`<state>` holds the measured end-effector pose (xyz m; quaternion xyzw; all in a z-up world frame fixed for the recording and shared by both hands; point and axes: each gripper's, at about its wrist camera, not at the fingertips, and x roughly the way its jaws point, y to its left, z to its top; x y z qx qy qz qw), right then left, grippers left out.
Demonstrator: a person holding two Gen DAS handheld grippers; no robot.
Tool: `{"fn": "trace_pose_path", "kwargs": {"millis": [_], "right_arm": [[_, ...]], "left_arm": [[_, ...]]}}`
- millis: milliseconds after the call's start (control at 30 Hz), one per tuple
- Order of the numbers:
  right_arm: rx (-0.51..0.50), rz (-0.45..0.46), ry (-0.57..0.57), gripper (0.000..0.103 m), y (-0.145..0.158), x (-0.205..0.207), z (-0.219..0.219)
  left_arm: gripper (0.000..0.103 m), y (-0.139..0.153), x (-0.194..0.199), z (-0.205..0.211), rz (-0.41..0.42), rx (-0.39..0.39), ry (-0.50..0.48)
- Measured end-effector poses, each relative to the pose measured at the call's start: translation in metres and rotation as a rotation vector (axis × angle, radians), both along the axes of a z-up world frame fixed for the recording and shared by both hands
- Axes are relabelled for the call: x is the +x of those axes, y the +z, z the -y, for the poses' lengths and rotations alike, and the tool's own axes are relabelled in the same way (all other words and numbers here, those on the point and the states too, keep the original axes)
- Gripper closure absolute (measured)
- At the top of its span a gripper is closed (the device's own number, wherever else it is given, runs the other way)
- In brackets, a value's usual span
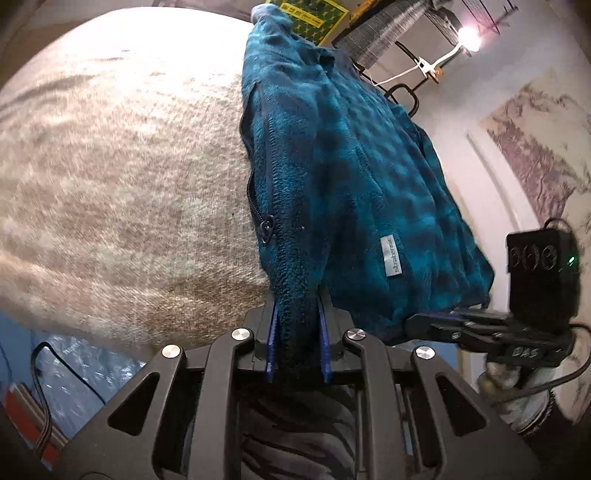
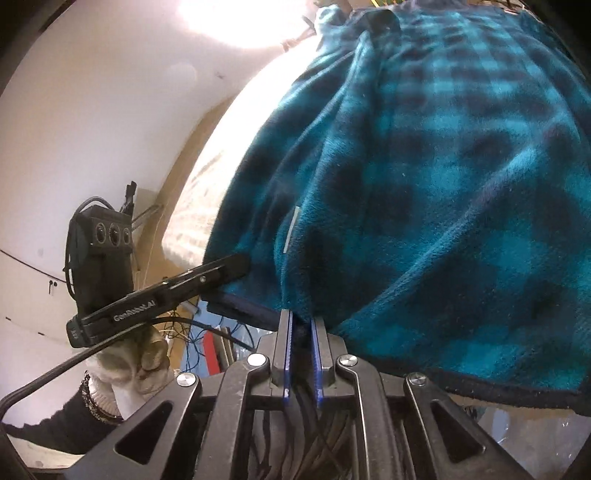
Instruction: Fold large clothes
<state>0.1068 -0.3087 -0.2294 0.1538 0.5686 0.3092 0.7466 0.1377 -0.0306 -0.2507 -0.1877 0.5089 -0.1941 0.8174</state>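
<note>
A teal and dark blue plaid fleece jacket with a zipper and a small grey label is held up above a beige woolly surface. My left gripper is shut on the jacket's lower hem beside the zipper. My right gripper is shut on the hem of the jacket further along. Each gripper shows in the other's view: the right one at the jacket's edge, the left one likewise. The jacket hangs stretched between the two grippers.
The beige surface fills the left of the left wrist view. A blue floor with a black cable and red object lies below its edge. A white wall, a lamp and a wire rack stand behind.
</note>
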Motion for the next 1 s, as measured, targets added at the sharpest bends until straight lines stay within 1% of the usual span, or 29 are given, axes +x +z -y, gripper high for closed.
{"fn": "trace_pose_path", "kwargs": {"millis": [33,67,100,200,267,333,433,500,633,700,733,833,867,1000], "right_arm": [[0.013,0.011,0.004,0.086,0.006,-0.001,0.002],[0.017,0.028,0.002,0.076,0.011,-0.004,0.003],[0.018,0.065,-0.006,0.063,0.019,-0.008,0.008],[0.023,0.162,-0.05,0.053,0.04,-0.024,0.029],[0.019,0.199,-0.085,0.048,0.049,-0.033,0.045],[-0.004,0.242,-0.129,0.046,0.055,-0.046,0.061],[-0.037,0.298,-0.235,0.043,0.066,-0.061,0.099],[-0.049,0.318,-0.3,0.042,0.072,-0.067,0.125],[-0.104,0.332,-0.436,0.042,0.084,-0.068,0.184],[-0.129,0.329,-0.482,0.042,0.09,-0.073,0.207],[-0.152,0.326,-0.516,0.042,0.091,-0.077,0.225],[-0.206,0.312,-0.585,0.04,0.093,-0.081,0.264],[-0.222,0.308,-0.607,0.037,0.094,-0.082,0.276],[-0.28,0.298,-0.698,0.035,0.093,-0.084,0.33]], "left_arm": [[0.083,0.005,-0.002,0.001,0.009,0.019,-0.006],[0.081,0.01,-0.004,0.002,0.022,0.024,-0.013],[0.079,0.012,-0.008,0.0,0.031,0.031,-0.013],[0.078,0.029,-0.02,-0.005,0.085,0.077,-0.003],[0.078,0.043,-0.027,-0.007,0.129,0.097,-0.001],[0.078,0.057,-0.036,-0.007,0.173,0.105,-0.009],[0.078,0.076,-0.043,0.004,0.224,0.106,-0.036],[0.078,0.085,-0.043,0.016,0.247,0.103,-0.058],[0.078,0.097,-0.04,0.05,0.277,0.062,-0.128],[0.078,0.098,-0.036,0.064,0.274,0.049,-0.155],[0.077,0.098,-0.034,0.074,0.27,0.035,-0.175],[0.068,0.098,-0.029,0.103,0.259,0.013,-0.236],[0.067,0.097,-0.027,0.115,0.257,0.008,-0.261],[0.067,0.089,-0.023,0.152,0.241,-0.002,-0.336]]}}
